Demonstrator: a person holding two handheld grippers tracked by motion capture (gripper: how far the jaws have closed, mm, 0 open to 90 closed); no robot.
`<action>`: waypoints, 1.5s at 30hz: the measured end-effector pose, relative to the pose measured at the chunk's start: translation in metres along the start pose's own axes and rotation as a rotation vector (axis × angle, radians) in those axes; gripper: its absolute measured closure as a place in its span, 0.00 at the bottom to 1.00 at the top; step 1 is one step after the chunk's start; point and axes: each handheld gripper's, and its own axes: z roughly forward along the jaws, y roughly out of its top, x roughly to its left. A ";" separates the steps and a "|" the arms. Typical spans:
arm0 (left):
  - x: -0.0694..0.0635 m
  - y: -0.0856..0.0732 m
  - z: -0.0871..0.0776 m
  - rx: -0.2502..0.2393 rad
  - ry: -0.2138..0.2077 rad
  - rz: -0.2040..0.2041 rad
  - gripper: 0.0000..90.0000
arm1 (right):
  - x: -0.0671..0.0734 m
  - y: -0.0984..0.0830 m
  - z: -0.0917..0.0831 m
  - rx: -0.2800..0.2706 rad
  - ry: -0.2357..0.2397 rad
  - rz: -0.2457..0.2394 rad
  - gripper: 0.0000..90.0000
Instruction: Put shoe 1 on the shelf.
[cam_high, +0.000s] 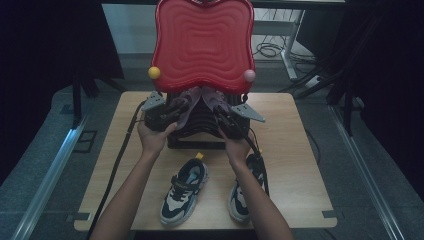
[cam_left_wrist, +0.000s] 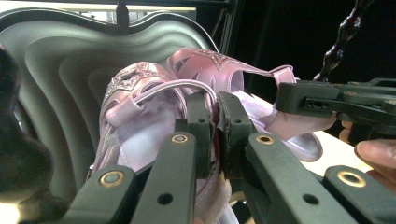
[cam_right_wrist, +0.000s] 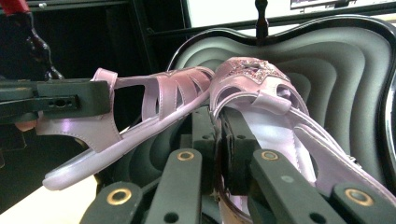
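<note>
From above, two hands bring two grippers — left (cam_high: 172, 112), right (cam_high: 220, 112) — to two pink sandals (cam_high: 202, 97) at an open red case (cam_high: 202, 42); two sneakers (cam_high: 184, 191) lie on the table (cam_high: 295, 150). Left gripper view: jaws clamp one sandal's (cam_left_wrist: 140, 116) rim. Right gripper view: jaws pinch the other sandal (cam_right_wrist: 261, 102).

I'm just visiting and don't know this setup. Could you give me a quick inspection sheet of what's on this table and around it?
Surface: wooden table, pale, seen from above.
Job's things: two pink sandals held over an open black case with a red lid.
Clutter: a pair of dark-and-white sneakers at the near edge.
Grippers: left hand-held gripper shut on one sandal's edge; right hand-held gripper shut on the other sandal.
Cables: a black cable trails off the left gripper; more wires lie on the floor behind.
Surroundings: dark room, grey floor, a white desk frame beyond.
</note>
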 end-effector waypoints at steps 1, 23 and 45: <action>0.000 0.000 0.001 -0.001 0.003 0.002 0.94 | 0.001 0.000 0.001 -0.002 -0.002 -0.005 0.95; -0.003 -0.023 0.024 0.004 0.051 0.100 0.92 | 0.000 -0.013 0.022 -0.027 -0.078 -0.047 0.92; 0.003 -0.042 0.030 0.062 0.009 0.078 0.87 | 0.003 -0.028 0.026 0.019 -0.078 -0.213 0.92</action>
